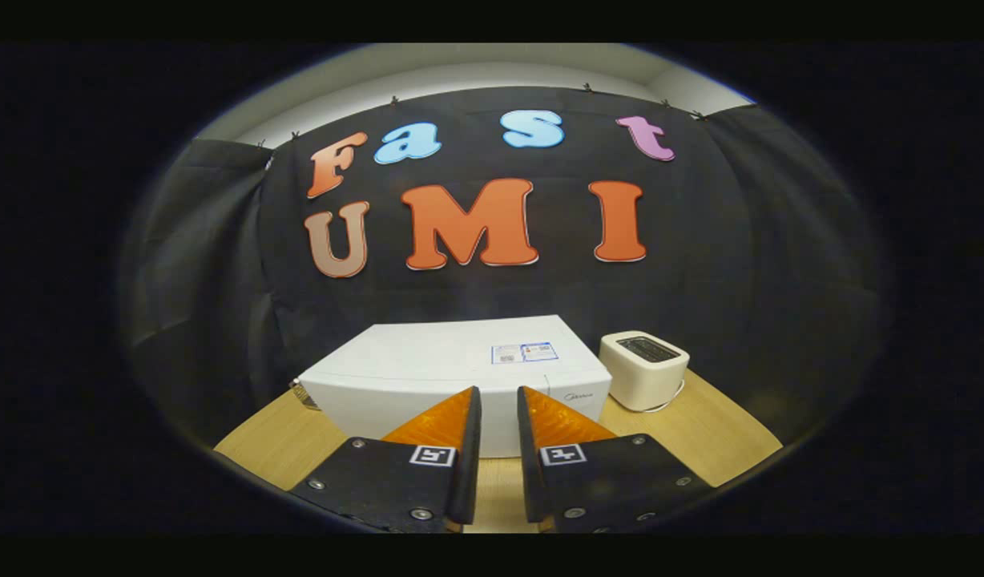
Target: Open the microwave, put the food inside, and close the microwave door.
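Black cloth hangs as the back wall of the booth, with a pale ceiling strip above it, and a light wooden worktop (pixel 724 437) spreads out below. On that worktop, straight ahead at twelve o'clock from the fingers, sits a white microwave (pixel 452 369), seen from above and in front so that its flat top faces up; a small printed label (pixel 524 353) lies on that top toward its right side. The microwave door looks closed, though the front face is partly hidden behind the fingertips. At about two o'clock from the fingers, just beside the microwave's right end and apart from it, stands a small white toaster (pixel 644 369) with a dark slot area on top. The gripper (pixel 498 401) hovers above the near edge of the worktop, its fingers (pixel 448 425) parted by a narrow gap and holding nothing, their tips overlapping the microwave's lower front edge in view.
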